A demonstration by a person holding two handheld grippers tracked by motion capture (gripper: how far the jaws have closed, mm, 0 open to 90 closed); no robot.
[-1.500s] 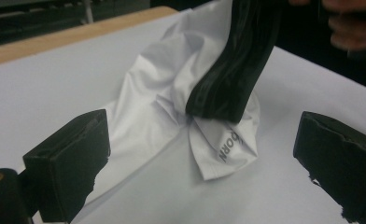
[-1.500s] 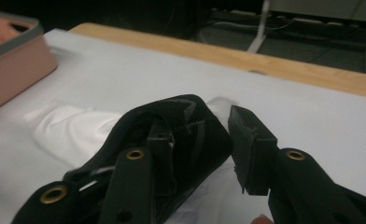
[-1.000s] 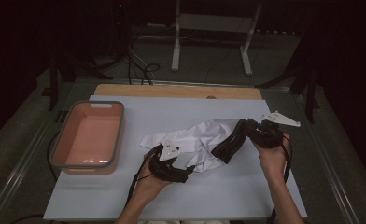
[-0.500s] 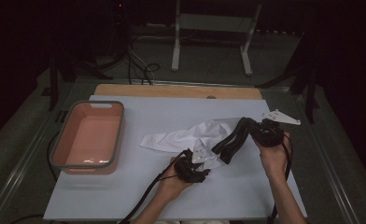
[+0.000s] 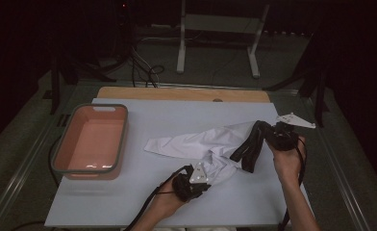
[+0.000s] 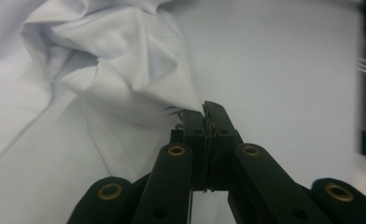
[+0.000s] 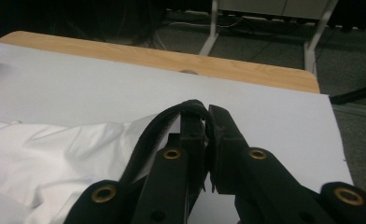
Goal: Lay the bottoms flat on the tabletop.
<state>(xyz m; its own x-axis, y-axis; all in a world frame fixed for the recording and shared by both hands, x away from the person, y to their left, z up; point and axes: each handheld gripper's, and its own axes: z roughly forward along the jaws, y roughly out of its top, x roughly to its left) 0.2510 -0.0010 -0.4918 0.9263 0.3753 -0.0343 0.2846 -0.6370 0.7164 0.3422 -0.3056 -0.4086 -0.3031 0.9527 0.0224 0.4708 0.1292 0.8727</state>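
Note:
A crumpled white cloth [image 5: 206, 143] lies on the white table sheet, with a black strap [image 5: 248, 147] looping off its right end. My left gripper [image 5: 208, 180] sits at the cloth's near edge. In the left gripper view its jaws [image 6: 204, 108] have just been closing and now pinch a corner of the white cloth [image 6: 139, 70]. My right gripper [image 5: 266, 131] is raised at the cloth's right end. In the right gripper view it [image 7: 205, 110] is shut on the black strap [image 7: 148, 135], which curves down over the white cloth [image 7: 55, 154].
A pink tray [image 5: 121, 139] with a grey rim stands on the left of the table sheet [image 5: 177, 115]. A wooden board edge [image 5: 177, 94] runs along the back. Beyond the table are a metal stand [image 5: 182, 43] and cables [image 5: 143, 67] on the floor.
The left hand slid right along the table to the cloth's near corner and its jaws shut on it. The right hand stayed put with the strap.

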